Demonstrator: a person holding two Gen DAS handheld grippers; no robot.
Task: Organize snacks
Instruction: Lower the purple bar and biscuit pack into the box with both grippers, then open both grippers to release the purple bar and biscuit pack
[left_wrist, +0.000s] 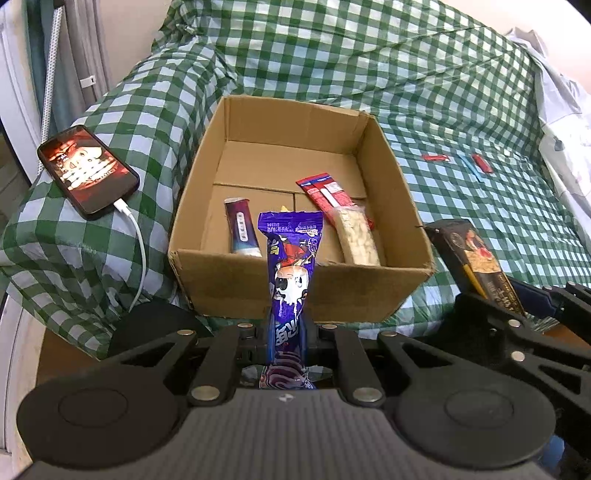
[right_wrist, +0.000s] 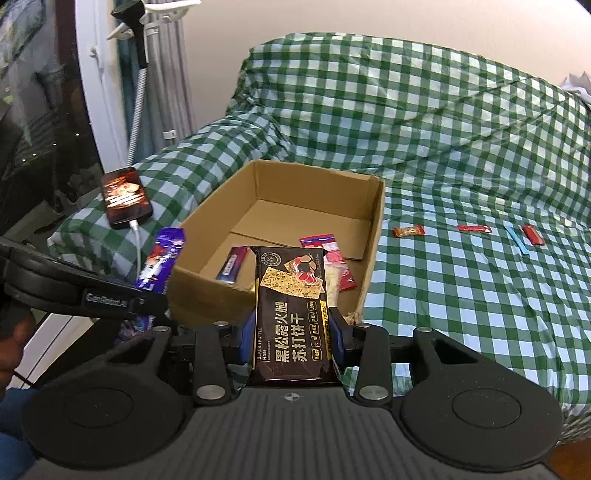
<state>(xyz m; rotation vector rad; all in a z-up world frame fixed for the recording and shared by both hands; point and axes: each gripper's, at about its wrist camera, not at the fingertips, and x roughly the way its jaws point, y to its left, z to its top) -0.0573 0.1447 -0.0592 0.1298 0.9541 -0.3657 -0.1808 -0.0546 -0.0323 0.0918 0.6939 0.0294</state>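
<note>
An open cardboard box (left_wrist: 258, 114) (right_wrist: 375, 229) sits on the green checked bed. Inside lie a dark red-and-blue stick packet (left_wrist: 242, 229) (right_wrist: 232, 266), a red-and-white packet (left_wrist: 327, 192) (right_wrist: 325, 245) and a clear pack of pale crackers (left_wrist: 358, 236). My left gripper (left_wrist: 290, 332) is shut on a purple snack packet (left_wrist: 291, 266) (right_wrist: 160, 266), held upright just in front of the box's near wall. My right gripper (right_wrist: 293, 332) is shut on a black cracker packet (right_wrist: 291, 314) (left_wrist: 476, 266), held upright at the box's near right corner.
A phone (left_wrist: 86, 171) (right_wrist: 125, 197) with a lit screen and white cable lies on the pillow left of the box. Small wrapped sweets lie on the bed right of the box: an orange one (right_wrist: 408, 231), red ones (right_wrist: 474, 229) (right_wrist: 533, 235) and a blue strip (right_wrist: 516, 240).
</note>
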